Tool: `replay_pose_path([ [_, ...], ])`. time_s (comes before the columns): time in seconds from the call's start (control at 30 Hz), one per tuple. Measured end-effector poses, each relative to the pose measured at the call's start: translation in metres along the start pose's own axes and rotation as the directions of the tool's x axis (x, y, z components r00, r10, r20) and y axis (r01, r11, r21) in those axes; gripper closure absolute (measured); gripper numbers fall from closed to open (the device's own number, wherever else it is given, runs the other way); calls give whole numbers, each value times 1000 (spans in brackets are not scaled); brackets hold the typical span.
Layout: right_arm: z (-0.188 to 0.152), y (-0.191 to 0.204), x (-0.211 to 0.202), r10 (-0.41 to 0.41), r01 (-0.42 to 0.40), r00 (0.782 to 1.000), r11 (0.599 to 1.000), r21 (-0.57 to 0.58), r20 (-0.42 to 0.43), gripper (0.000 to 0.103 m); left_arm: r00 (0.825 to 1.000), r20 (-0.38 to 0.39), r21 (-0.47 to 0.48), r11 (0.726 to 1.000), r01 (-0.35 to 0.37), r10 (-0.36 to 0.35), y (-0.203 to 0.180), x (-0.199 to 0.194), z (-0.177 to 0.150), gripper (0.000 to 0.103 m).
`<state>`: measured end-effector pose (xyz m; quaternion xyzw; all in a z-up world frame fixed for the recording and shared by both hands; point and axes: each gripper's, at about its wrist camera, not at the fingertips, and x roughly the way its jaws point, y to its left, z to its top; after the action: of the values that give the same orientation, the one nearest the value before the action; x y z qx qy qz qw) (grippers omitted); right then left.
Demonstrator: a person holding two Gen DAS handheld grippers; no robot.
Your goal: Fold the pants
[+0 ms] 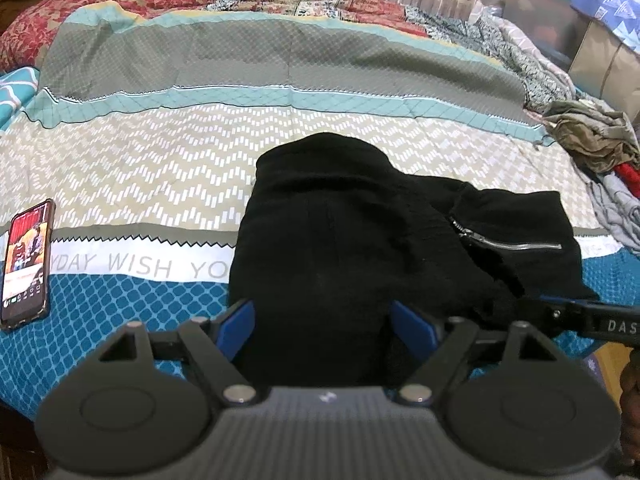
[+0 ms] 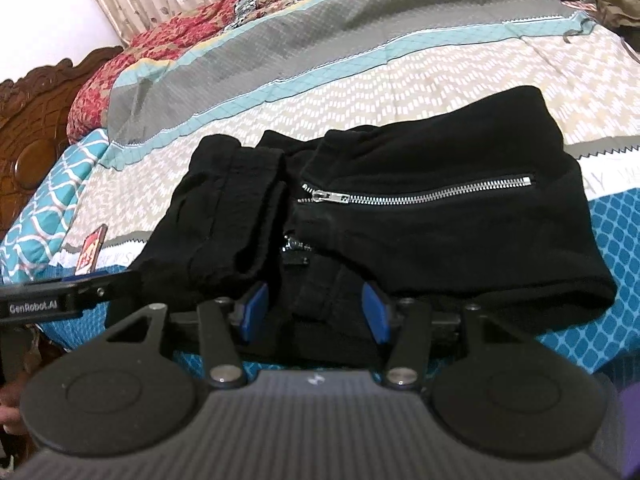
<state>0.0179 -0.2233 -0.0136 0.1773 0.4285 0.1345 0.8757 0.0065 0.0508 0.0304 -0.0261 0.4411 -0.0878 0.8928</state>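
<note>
A phone (image 1: 26,264) is seen at far left of the left wrist view, lying face up on the bedspread (image 1: 160,168), screen lit, well apart from the pants (image 1: 340,240). In the right wrist view the phone (image 2: 92,252) shows only as a sliver just left of the pants (image 2: 400,208).

The black pants are found folded into a thick bundle near the front edge of the bed, on the blue-patterned and white bands of the bedspread (image 2: 460,64). A closed silver zipper (image 2: 420,192) is seen running across the top layer on the right half; in the left wrist view the zipper (image 1: 508,244) lies at the right side of the bundle. A ribbed cuff or band is folded over on the left half in the right wrist view.

The left gripper (image 1: 320,320) is held at the bundle's near left edge, blue pads spread wide, black cloth lying between them; whether the pads press on it cannot be told. The right gripper (image 2: 316,312) is held at the near edge below the zipper, pads partly apart with a fold of cloth between them; a firm clamp cannot be confirmed.

A pile of crumpled clothes (image 1: 592,140) is seen at right on the bed. A carved wooden headboard (image 2: 36,128) is visible at far left of the right wrist view.
</note>
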Motion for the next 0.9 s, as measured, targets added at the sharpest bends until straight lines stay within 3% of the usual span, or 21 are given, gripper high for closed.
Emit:
replay_pose_path([
  [0.27,-2,1,3,-3,3,1000,1000,-5,-10,48,998,40,-99,994,48,-44,22,-13,3,22],
  [0.57,-3,2,5,-13,13,1000,1000,-2,-17,48,998,58,-262,964,44,-30,65,-16,1,18],
  [0.9,-7,5,9,-27,28,999,1000,4,-35,48,998,47,-303,952,46,-33,81,-10,-4,18],
])
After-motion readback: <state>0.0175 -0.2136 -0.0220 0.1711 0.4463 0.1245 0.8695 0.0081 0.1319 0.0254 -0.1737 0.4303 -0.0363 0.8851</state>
